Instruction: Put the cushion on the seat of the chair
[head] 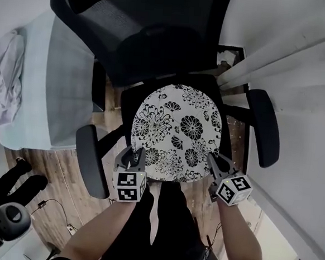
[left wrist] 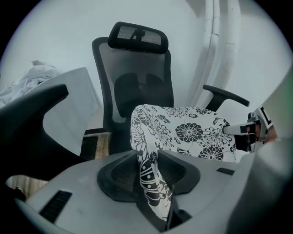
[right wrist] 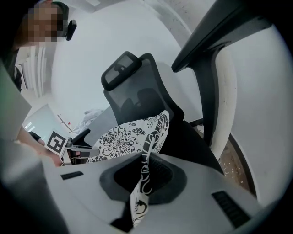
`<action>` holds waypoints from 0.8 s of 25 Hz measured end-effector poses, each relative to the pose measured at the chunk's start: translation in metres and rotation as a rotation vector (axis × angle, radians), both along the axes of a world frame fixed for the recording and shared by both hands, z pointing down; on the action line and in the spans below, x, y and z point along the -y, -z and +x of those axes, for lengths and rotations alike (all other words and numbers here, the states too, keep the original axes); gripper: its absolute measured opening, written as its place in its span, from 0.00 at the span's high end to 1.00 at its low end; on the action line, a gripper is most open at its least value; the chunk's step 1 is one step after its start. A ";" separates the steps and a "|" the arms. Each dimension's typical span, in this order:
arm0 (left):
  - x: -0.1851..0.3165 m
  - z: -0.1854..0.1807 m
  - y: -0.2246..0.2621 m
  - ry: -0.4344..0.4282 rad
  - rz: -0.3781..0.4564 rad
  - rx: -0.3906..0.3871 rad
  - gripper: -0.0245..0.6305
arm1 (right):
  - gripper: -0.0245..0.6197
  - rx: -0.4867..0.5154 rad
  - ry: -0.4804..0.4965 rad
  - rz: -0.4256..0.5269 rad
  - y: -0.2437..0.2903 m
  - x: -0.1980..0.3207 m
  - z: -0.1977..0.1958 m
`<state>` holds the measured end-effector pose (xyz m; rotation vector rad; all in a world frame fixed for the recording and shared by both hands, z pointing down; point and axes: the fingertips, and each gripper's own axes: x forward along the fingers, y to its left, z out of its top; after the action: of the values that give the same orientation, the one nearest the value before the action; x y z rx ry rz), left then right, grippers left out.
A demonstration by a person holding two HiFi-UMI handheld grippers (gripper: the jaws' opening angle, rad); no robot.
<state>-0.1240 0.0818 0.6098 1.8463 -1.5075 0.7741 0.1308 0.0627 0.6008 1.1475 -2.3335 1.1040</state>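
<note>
A round white cushion (head: 176, 130) with black flowers lies flat over the black seat (head: 129, 96) of an office chair, in front of its mesh back (head: 131, 34). My left gripper (head: 132, 153) is at the cushion's near left edge. In the left gripper view the cushion (left wrist: 183, 132) has its edge between the jaws of that gripper (left wrist: 153, 183), with a dark gap beside the fabric, so they stand open. My right gripper (head: 213, 161) is shut on the near right edge; the right gripper view shows the cushion (right wrist: 123, 137) with its fabric pinched in that gripper (right wrist: 139, 183).
The chair's armrests (head: 92, 160) (head: 263, 126) flank the seat. A pale table (head: 48, 89) with a crumpled cloth (head: 6, 81) stands at the left. White wall and pipes (head: 292, 52) run along the right. Dark equipment (head: 4, 221) sits on the wooden floor at lower left.
</note>
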 end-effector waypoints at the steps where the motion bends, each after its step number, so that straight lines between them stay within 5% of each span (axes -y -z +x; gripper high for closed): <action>1: 0.001 -0.001 0.001 -0.001 0.006 0.006 0.79 | 0.91 -0.001 0.003 0.000 -0.002 0.000 0.000; 14: 0.002 -0.010 0.009 -0.008 0.048 0.054 0.67 | 0.91 -0.025 0.033 -0.051 -0.025 0.002 0.000; 20: 0.012 -0.002 0.028 -0.033 0.138 0.053 0.67 | 0.91 -0.047 -0.075 -0.080 -0.042 -0.002 0.017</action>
<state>-0.1261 0.0694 0.5823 1.9704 -1.6032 0.7561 0.1478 0.0646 0.6430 1.2271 -2.2067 1.1723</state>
